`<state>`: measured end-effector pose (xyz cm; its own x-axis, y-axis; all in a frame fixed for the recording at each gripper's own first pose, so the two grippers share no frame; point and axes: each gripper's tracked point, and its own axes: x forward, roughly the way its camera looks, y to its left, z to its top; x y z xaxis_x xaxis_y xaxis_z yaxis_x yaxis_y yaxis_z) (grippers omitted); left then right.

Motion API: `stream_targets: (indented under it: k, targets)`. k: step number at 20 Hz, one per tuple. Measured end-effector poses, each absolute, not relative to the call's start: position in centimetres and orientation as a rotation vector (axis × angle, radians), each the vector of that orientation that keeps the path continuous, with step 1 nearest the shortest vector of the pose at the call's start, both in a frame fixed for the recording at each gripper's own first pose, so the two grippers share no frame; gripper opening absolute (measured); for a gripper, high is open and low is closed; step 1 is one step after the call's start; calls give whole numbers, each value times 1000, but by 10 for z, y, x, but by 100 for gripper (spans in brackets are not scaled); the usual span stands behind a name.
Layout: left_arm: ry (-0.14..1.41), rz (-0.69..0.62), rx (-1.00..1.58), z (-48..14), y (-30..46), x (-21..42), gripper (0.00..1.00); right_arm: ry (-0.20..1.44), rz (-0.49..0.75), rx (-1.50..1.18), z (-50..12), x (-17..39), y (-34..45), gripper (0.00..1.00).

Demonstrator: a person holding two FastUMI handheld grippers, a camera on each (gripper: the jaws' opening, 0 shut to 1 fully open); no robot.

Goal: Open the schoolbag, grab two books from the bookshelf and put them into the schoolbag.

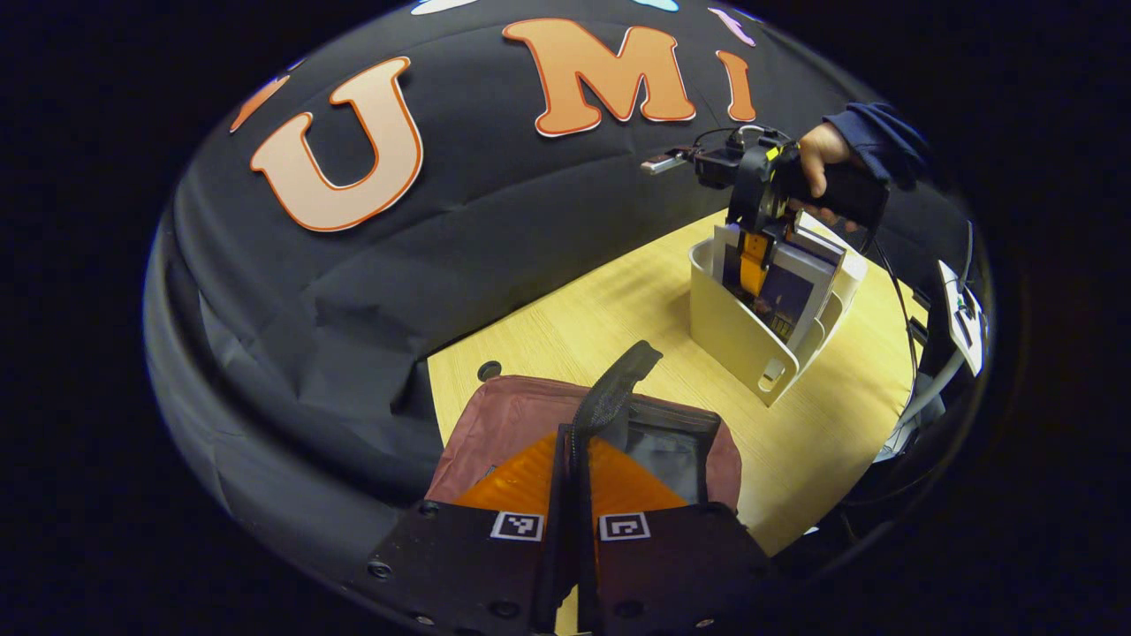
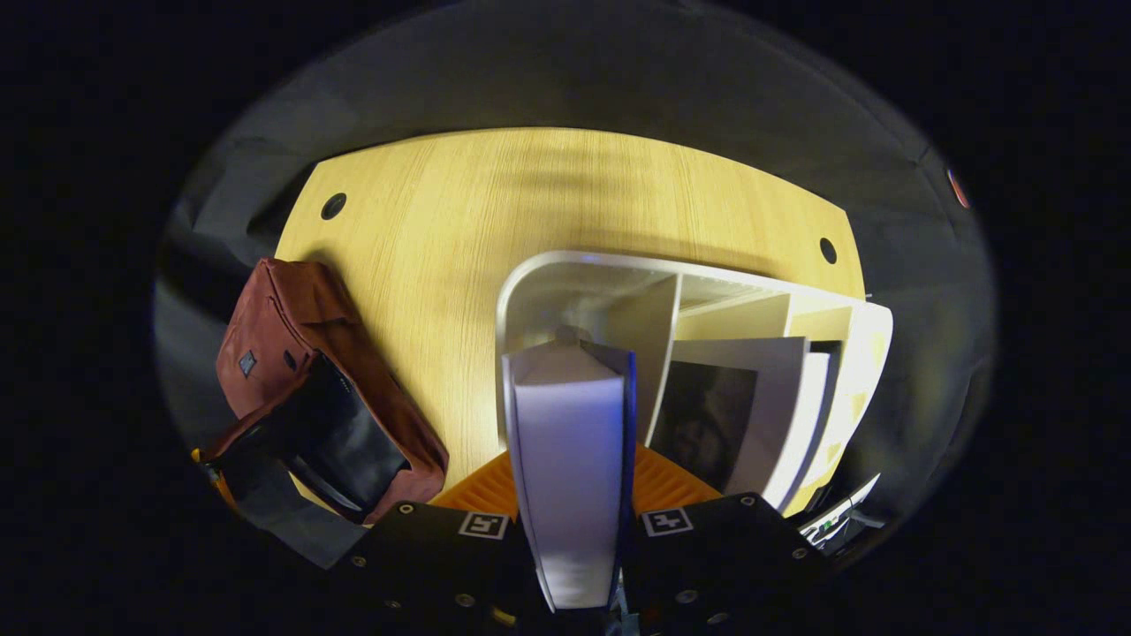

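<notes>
A recording booth: black cloth wall [image 1: 371, 291] behind a bare light-wood table [image 2: 548, 203].

We see the left gripper [image 1: 573, 481] clamped on the schoolbag [image 1: 512, 424] strap [image 1: 610, 397]; across the counter [image 1: 601, 327], the right gripper [image 1: 751, 265] reaches into the bookshelf [image 1: 733, 336].

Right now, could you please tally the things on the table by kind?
Schoolbag: 1
Bookshelf: 1
Books: 3, one clamped in the right gripper, two in the next compartment
Total: 5
</notes>
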<state>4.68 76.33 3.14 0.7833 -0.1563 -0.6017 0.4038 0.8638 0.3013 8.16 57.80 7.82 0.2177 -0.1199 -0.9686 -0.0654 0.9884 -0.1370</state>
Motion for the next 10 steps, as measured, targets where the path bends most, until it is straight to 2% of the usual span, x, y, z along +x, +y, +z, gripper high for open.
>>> stream_targets:
  k: [7,10]
  targets:
    - [616,-336,467,35,762,47,9,1222,1,-96,171,60,573,40]
    - [628,-337,458,39,764,50,9,1171,74,-31,205,42,582,39]
